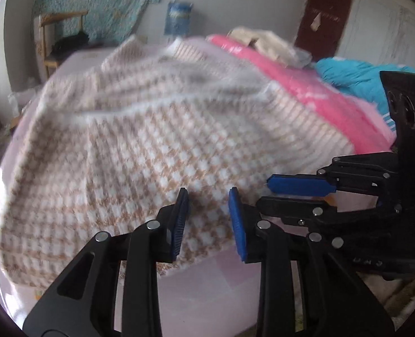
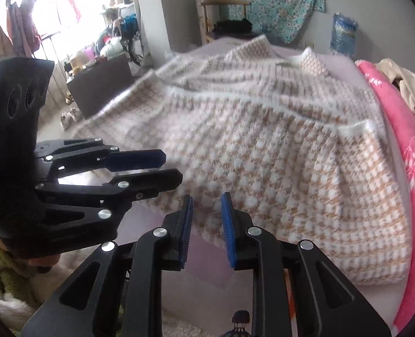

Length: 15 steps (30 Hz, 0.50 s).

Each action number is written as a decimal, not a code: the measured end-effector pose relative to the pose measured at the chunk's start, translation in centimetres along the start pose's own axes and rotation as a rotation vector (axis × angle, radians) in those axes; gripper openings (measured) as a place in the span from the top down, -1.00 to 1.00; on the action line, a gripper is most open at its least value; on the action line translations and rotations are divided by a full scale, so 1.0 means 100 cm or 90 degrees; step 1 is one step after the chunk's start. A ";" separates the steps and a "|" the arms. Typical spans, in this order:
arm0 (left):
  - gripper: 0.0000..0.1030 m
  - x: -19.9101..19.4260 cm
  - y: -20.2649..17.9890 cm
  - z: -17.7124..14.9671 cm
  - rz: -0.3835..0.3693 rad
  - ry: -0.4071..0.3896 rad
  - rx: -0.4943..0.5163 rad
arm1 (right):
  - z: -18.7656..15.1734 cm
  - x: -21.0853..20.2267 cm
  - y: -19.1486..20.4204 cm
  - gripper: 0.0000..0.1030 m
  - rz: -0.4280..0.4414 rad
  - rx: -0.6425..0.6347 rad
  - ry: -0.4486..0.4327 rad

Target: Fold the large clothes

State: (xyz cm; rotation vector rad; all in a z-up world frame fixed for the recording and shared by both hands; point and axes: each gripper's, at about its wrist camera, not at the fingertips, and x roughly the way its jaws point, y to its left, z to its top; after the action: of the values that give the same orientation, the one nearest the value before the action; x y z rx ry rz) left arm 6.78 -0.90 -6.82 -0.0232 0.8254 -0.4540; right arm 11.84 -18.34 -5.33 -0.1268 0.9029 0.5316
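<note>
A fuzzy beige-and-white checked sweater (image 1: 157,140) (image 2: 277,154) lies spread and rumpled on a pale lilac bed sheet (image 1: 207,295), collar at the far end and hem toward me. My left gripper (image 1: 208,193) stands over the hem with its blue pads a narrow gap apart. Flat, unbunched fabric shows in that gap. My right gripper (image 2: 206,195) sits the same way over the hem, sheet showing between the pads' lower halves. Each gripper appears side-on in the other's view, the right gripper (image 1: 263,192) and the left gripper (image 2: 172,168), close together near the middle of the hem.
A pink blanket (image 1: 306,90) (image 2: 412,168) runs along the sweater's right side, with beige clothes (image 1: 263,42) and a blue quilt (image 1: 356,78) beyond. A wooden chair (image 2: 221,16) and blue container (image 1: 178,16) stand past the bed. A dark cabinet (image 2: 100,84) stands left.
</note>
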 end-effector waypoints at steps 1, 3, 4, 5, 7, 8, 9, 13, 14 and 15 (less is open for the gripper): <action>0.41 0.000 0.002 0.000 -0.001 -0.007 -0.004 | 0.000 0.000 -0.003 0.59 0.011 0.011 -0.009; 0.41 -0.007 -0.001 0.005 0.000 -0.008 0.002 | 0.007 -0.007 -0.004 0.62 0.015 0.020 -0.001; 0.41 -0.013 -0.002 0.007 0.000 -0.023 0.007 | 0.011 -0.014 -0.005 0.63 0.024 0.027 -0.013; 0.41 -0.019 -0.002 0.008 -0.003 -0.038 0.010 | 0.012 -0.019 -0.004 0.63 0.032 0.030 -0.024; 0.41 -0.014 0.001 0.009 0.007 -0.031 0.004 | 0.013 -0.014 -0.003 0.63 0.025 0.029 -0.029; 0.41 -0.004 0.003 0.008 0.020 -0.009 -0.003 | 0.011 -0.003 -0.004 0.63 0.016 0.028 -0.011; 0.41 0.004 0.007 0.006 0.020 -0.001 -0.011 | 0.007 0.005 -0.006 0.63 0.017 0.030 -0.010; 0.41 -0.014 0.006 0.009 0.021 -0.021 -0.021 | 0.014 -0.011 -0.005 0.64 0.020 0.041 -0.019; 0.41 -0.019 0.008 0.009 0.024 -0.031 -0.025 | 0.013 -0.014 -0.004 0.64 0.020 0.037 -0.028; 0.40 -0.019 0.011 0.007 0.033 -0.030 -0.030 | 0.011 -0.012 -0.003 0.64 0.012 0.034 -0.026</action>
State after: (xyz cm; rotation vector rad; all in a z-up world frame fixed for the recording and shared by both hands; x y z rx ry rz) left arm 6.56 0.74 -5.17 -0.0554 0.7881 -0.3842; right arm 12.23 -18.73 -3.72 -0.0591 0.8777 0.5260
